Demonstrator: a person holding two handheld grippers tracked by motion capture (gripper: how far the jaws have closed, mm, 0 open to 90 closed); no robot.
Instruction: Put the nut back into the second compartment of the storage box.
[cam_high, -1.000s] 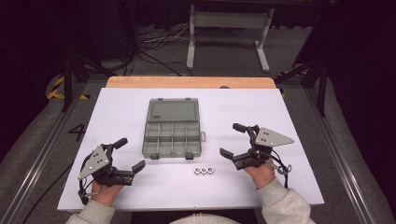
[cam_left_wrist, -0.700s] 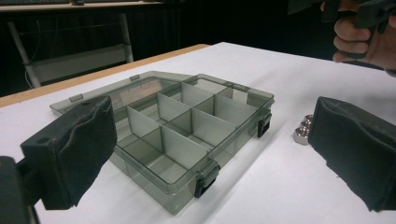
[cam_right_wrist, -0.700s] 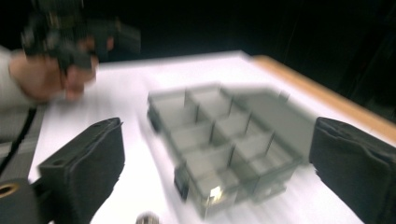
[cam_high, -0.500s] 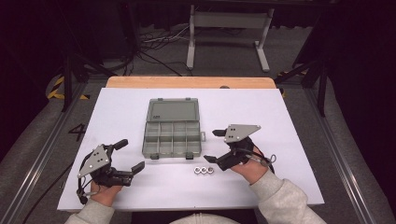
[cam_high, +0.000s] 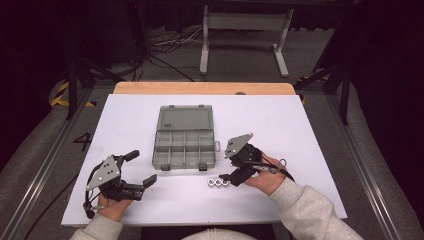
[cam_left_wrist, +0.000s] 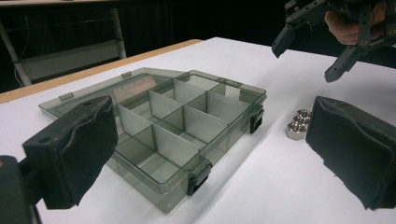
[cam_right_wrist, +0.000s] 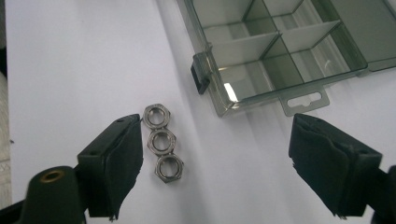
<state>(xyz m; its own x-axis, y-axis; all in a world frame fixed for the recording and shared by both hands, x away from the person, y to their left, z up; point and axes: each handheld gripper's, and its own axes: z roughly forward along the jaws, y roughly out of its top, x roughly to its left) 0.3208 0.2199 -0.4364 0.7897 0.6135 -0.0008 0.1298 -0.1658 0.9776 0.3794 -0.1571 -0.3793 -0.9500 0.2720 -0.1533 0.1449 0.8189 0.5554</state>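
Three steel nuts lie in a short row, touching one another, on the white desk near its front edge, just in front of the front right corner of the box. In the right gripper view the nuts sit just beside the inner face of the left-hand pad; the other pad stands well apart, over bare white surface.

Right gripper: low over the desk, just right of the nuts, tilted down toward them. Its jaws have just been closing, yet a wide gap remains and nothing is gripped; the nuts lie on the desk, not pressed from both sides.

Left gripper: near the front left corner of the desk, well apart from the nuts, pointing toward the box. Jaws wide apart, nothing between the pads.

Box: smoky clear plastic, near the middle of the desk, lid folded flat back toward the far edge. Dividers split the tray into two rows of compartments; the ones in sight hold nothing. Two dark latches sit on its front wall. A hang tab juts from the right-hand side wall.
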